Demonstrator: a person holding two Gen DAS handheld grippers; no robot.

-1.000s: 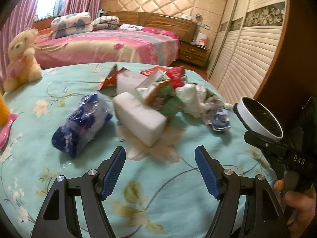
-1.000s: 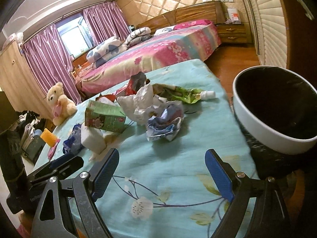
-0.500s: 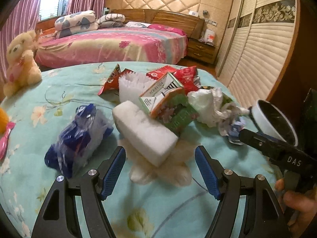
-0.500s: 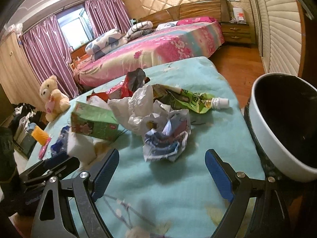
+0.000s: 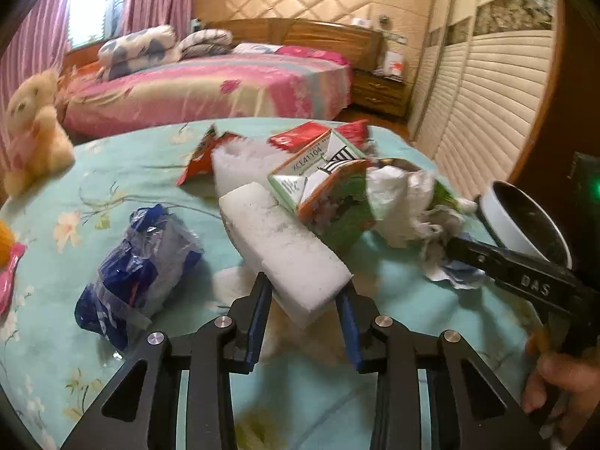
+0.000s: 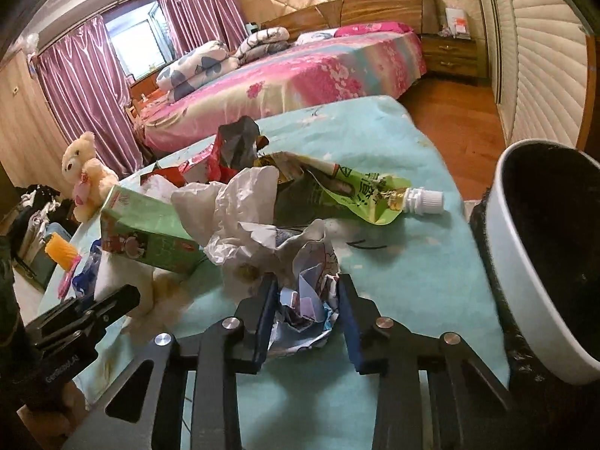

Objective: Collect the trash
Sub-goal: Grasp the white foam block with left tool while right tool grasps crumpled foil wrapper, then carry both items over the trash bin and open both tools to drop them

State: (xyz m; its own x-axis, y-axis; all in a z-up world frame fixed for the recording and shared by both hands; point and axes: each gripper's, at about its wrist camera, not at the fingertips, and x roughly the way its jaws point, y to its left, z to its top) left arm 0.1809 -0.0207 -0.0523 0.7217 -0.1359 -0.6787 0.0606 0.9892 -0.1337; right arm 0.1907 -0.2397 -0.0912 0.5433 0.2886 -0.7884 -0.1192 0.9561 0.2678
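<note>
1. Left gripper (image 5: 304, 302): jaws wide a second ago, now closing onto near end of white foam block (image 5: 281, 247); pads at both sides, block between them.
2. Right gripper (image 6: 305, 309): same change, closing round crumpled paper wad (image 6: 305, 292).
3. Means two pieces nearly secured; lift not yet begun.
4. Bin (image 6: 540, 262) right, just beside table edge.
5. Farther: green carton (image 5: 326, 191), white tissue (image 6: 232, 202), spouted pouch (image 6: 360, 195), blue wrapper (image 5: 138, 273) left, all untouched.

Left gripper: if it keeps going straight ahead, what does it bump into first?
The left gripper has its jaws closing around the white foam block, so that is already in its way. Straight beyond it, probably the green carton, though depth is hard to judge.
</note>
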